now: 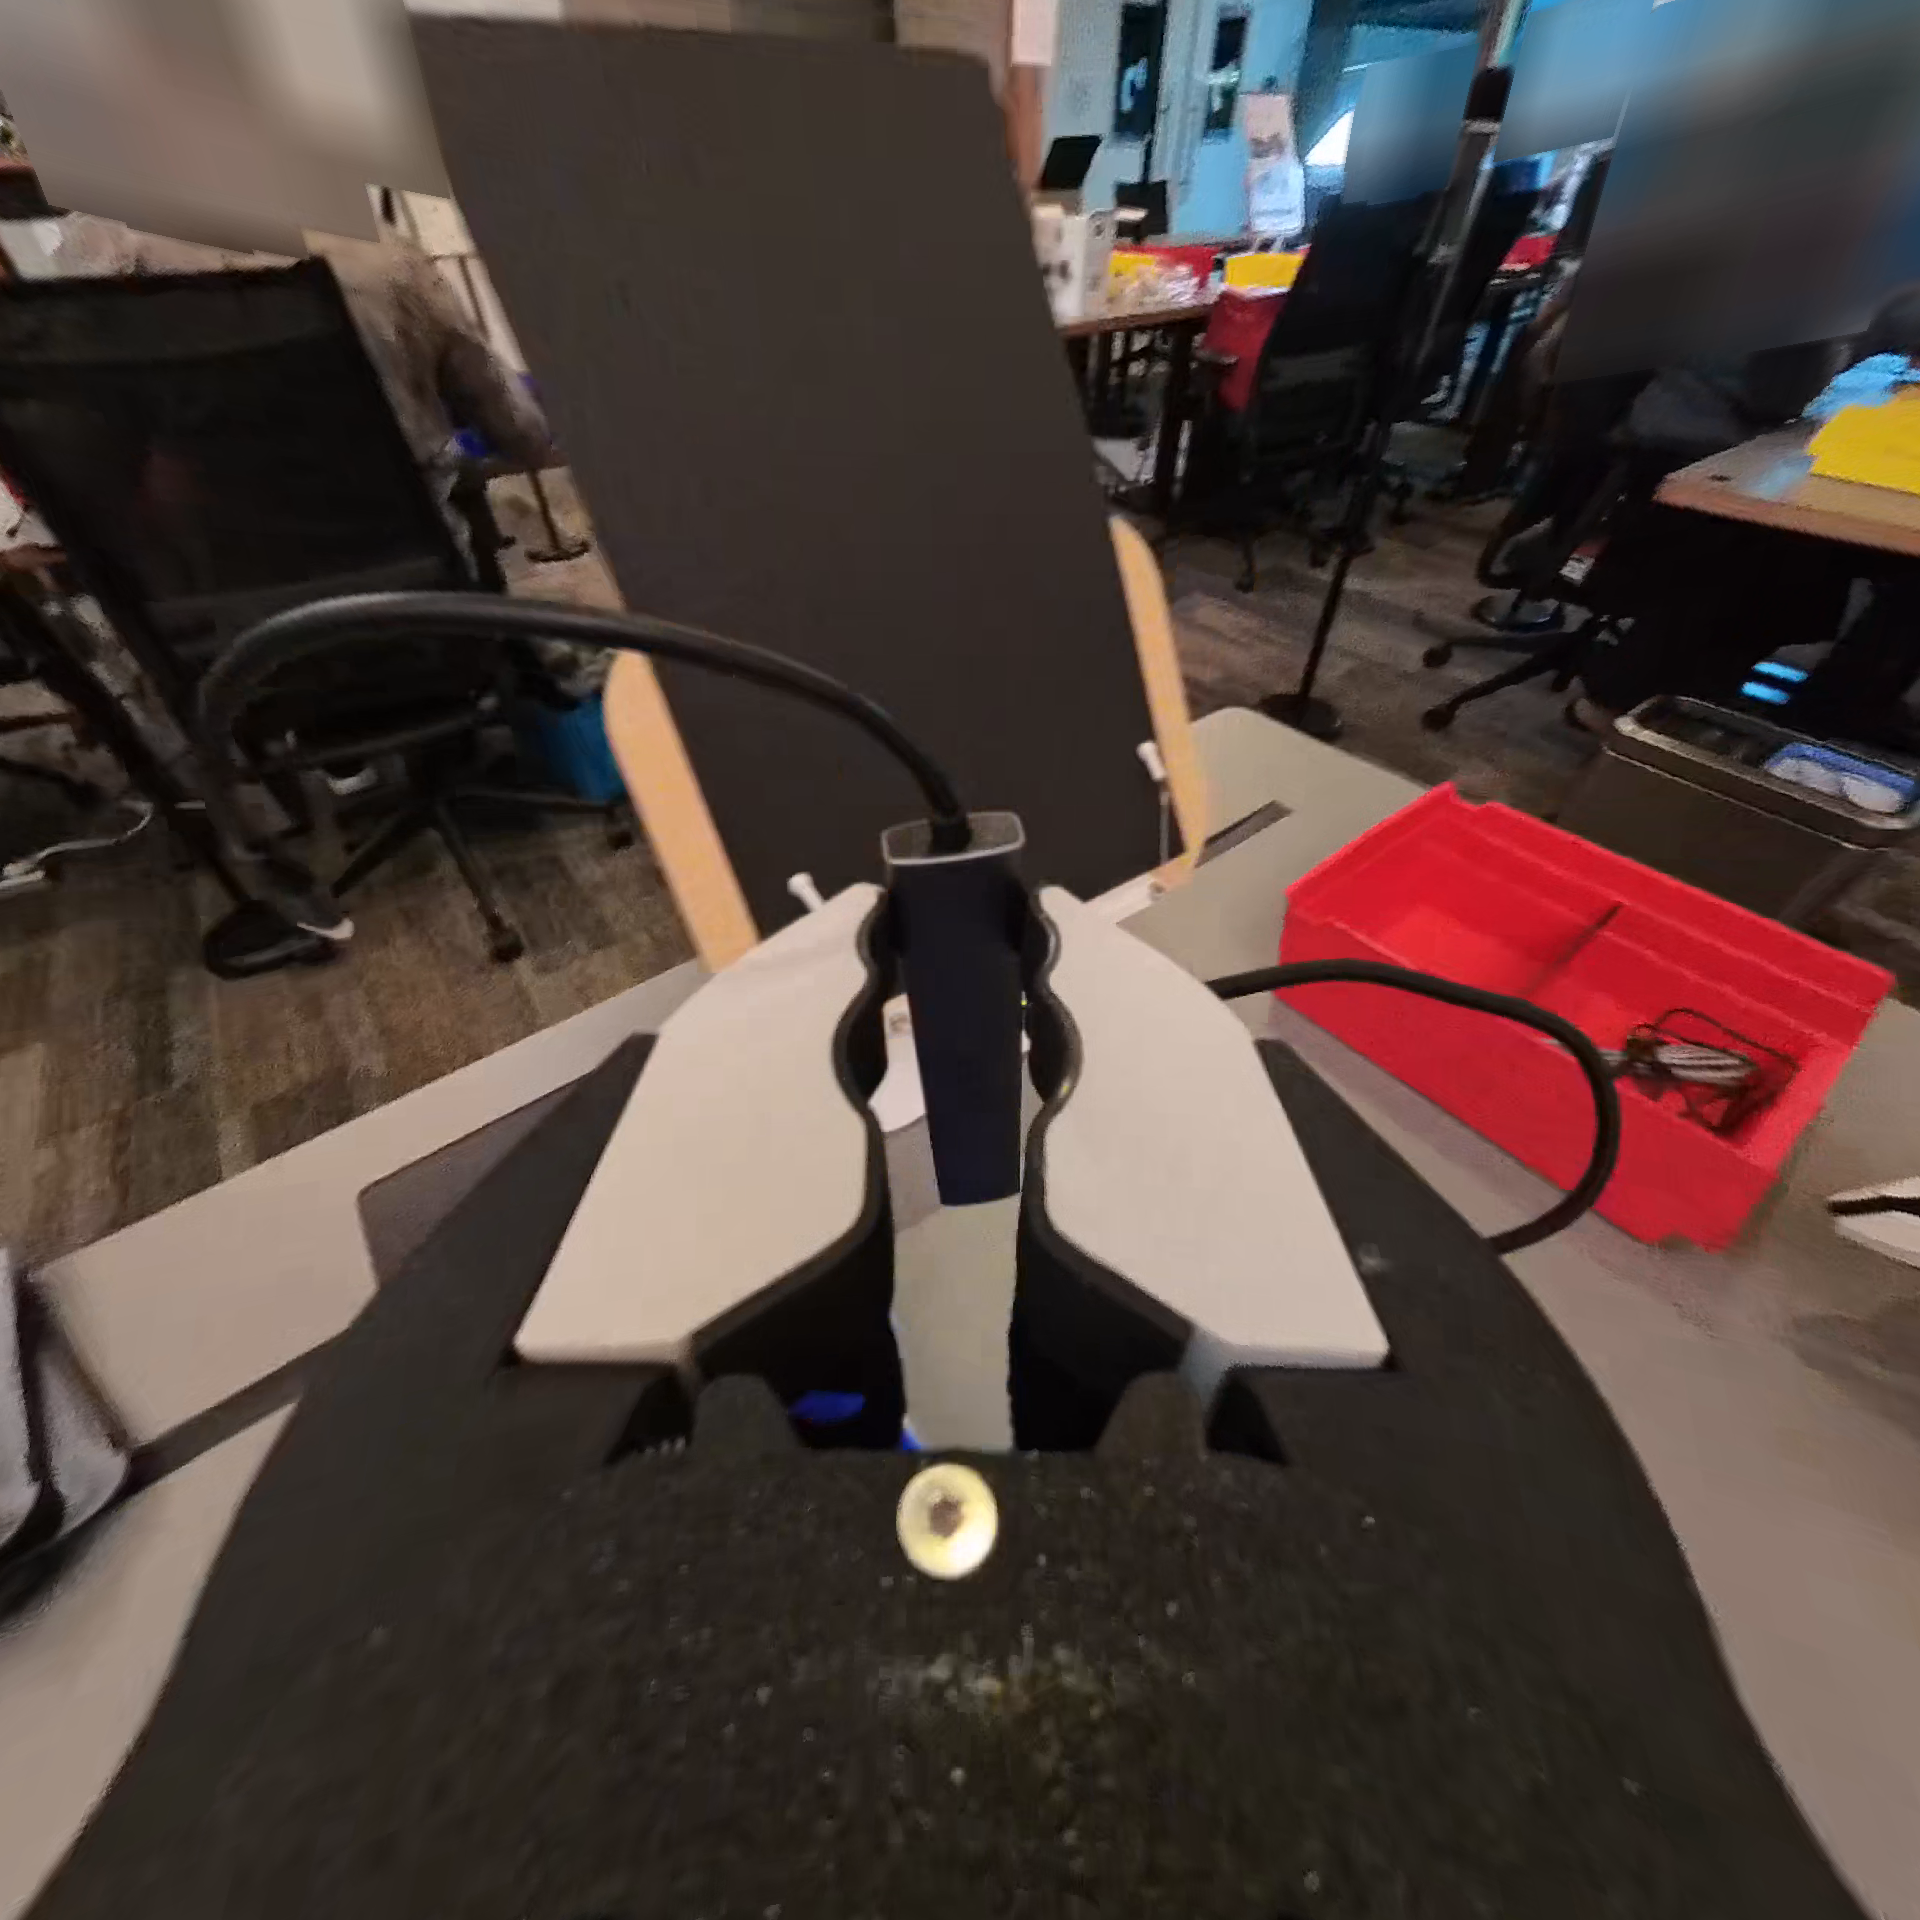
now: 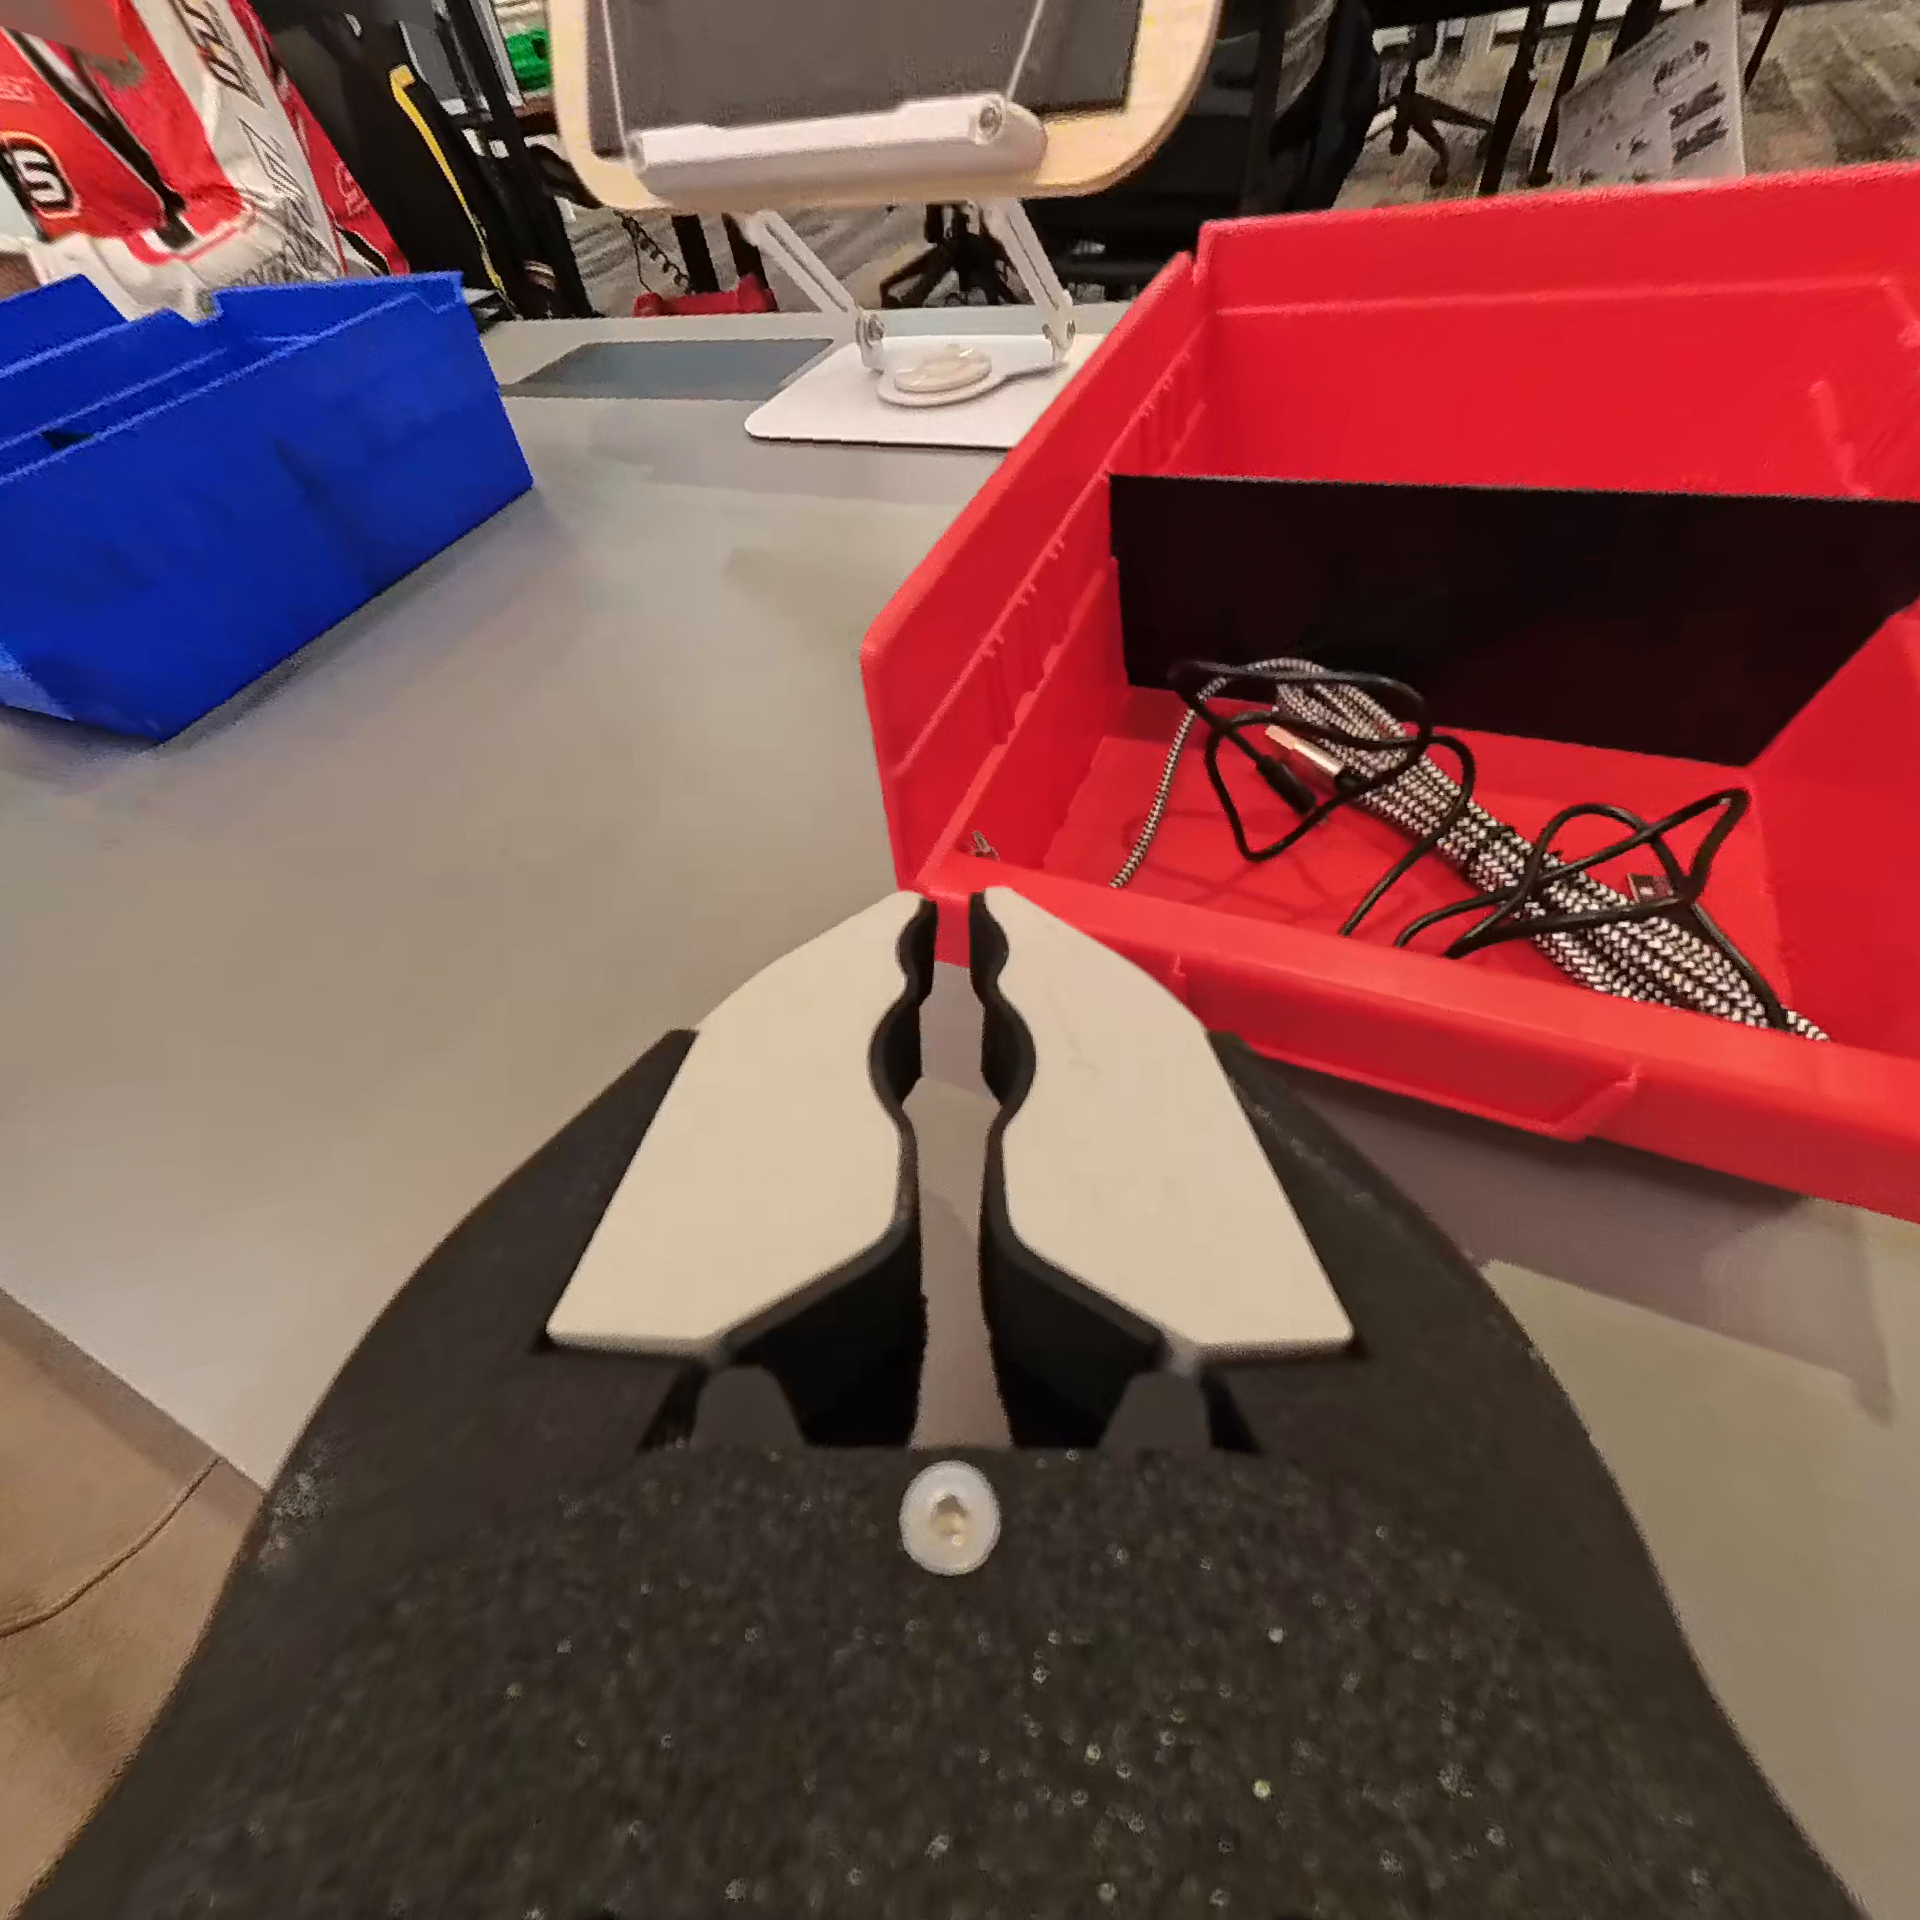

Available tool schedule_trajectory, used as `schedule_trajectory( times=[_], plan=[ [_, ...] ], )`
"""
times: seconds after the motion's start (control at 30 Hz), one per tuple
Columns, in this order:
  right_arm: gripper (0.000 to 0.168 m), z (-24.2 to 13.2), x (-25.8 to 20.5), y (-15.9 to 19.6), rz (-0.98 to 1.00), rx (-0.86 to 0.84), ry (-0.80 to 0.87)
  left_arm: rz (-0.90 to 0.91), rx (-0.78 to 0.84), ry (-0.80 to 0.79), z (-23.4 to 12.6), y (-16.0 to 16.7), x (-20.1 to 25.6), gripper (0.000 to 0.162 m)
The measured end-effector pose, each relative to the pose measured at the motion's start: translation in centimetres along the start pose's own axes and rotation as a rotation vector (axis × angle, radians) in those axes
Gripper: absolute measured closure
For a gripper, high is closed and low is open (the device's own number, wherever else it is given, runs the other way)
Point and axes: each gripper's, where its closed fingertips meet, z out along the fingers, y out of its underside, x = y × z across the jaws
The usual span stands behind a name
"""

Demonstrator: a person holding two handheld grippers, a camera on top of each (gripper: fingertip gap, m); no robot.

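Grey fingers of the left gripper are clamped on a slim dark adapter block, which stands nearly upright between them, its far end poking out past the tips. From that end a black cable arches up and away to the left, then curves down in front of a black office chair. A second stretch of black cable loops over the grey table to the right of the gripper and passes in front of the red bin. Behind the gripper stands a dark panel with pale wooden edges.

The right gripper holds nothing — its fingers are drawn close, with only a thin slit between the tips. It hangs over the grey table, tips just beside the near left corner of the red bin. A black divider splits that bin into near and far compartments; the near one holds a tangle of cords — a black-and-white braided cable with thin black cords wound about it. Well apart, far to the left, sits a blue bin. At the far edge of the table, a white stand carries a wood-rimmed board.
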Motion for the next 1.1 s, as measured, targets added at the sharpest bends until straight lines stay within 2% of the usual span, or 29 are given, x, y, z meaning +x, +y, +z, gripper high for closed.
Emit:
schedule_trajectory(
  times=[0.1, 0.17, 0.4, 0.57, 0.67, 0.73, 0.83, 0.9, 1.0, 1.1],
  plan=[
    [0.163, -0.1, -0.7, -0.5, -0.038, 0.028, -0.01, 0.072, 0.023, 0.092, 0.1, -1.2, 6.4, 0.139],
    [0.162, -0.2, -1.5, -1.0, -0.07, 0.052, -0.022, 0.08, 0.005, 0.144, 0.6, 0.0, 10.0, 0.139],
    [0.149, 0.3, -7.8, -4.4, -0.221, 0.16, -0.148, -0.058, -0.171, 0.255, 3.5, 10.2, 17.1, 0.139],
    [0.147, 0.6, -12.3, -9.8, -0.226, 0.25, -0.287, -0.127, -0.348, 0.237, 5.0, 17.7, 18.6, 0.139],
    [0.145, 2.2, -14.9, -12.3, -0.224, 0.208, -0.345, -0.173, -0.389, 0.235, 5.4, 20.3, 19.1, 0.139],
    [0.14, 4.6, -16.9, -11.8, -0.244, 0.107, -0.383, -0.195, -0.404, 0.25, 5.4, 21.0, 19.5, 0.139],
    [0.142, 8.7, -17.4, -10.3, -0.291, -0.009, -0.341, -0.209, -0.408, 0.265, 5.2, 21.1, 19.9, 0.139],
    [0.142, 10.4, -17.9, -9.1, -0.283, -0.075, -0.372, -0.211, -0.415, 0.269, 4.9, 21.0, 20.0, 0.139],
    [0.141, 11.2, -19.6, -7.2, -0.234, -0.162, -0.468, -0.216, -0.418, 0.269, 4.7, 21.0, 19.9, 0.139],
    [0.144, 11.8, -20.1, -6.3, -0.234, -0.137, -0.438, -0.256, -0.422, 0.307, 4.7, 21.2, 20.4, 0.139]
  ],
)
